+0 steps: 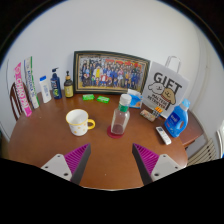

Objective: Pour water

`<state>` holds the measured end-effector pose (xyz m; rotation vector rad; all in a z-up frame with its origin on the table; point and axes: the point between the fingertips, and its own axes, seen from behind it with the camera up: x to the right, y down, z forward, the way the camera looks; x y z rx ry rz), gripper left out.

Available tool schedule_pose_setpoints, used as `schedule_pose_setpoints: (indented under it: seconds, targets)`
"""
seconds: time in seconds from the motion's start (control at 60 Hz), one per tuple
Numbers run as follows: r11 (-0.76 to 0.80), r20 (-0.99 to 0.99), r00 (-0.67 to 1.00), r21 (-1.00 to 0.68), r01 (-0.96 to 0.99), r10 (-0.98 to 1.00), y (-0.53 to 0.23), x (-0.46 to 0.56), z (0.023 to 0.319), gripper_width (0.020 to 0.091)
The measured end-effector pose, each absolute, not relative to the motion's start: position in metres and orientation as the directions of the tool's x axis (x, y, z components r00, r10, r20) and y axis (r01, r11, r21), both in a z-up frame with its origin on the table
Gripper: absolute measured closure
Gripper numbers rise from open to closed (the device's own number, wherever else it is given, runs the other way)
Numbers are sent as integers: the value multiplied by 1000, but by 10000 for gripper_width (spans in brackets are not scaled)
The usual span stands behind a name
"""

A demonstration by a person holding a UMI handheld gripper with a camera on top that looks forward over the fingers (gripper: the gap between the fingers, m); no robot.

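A clear plastic bottle [121, 116] with a blue cap and red label stands upright on the round wooden table [100, 145], beyond my fingers. To its left sits a cream mug [78, 122] with a yellow handle. My gripper [112, 160] hovers over the table's near side, open, with nothing between its magenta pads [72, 161]. Both the bottle and the mug are well ahead of the fingertips.
A blue detergent bottle [178, 119] and a white remote [163, 135] lie to the right. A framed group photo [110, 72], a white gift bag [163, 88], several small bottles [55, 84] and green items [96, 97] line the back. A chair [202, 148] stands right.
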<state>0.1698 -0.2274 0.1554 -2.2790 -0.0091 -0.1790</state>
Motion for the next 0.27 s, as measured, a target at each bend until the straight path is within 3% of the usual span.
schedule_pose_setpoints:
  seconds: [0.267]
  targets:
    - [-643, 146, 989, -761, 88, -38, -241, 159, 159, 257]
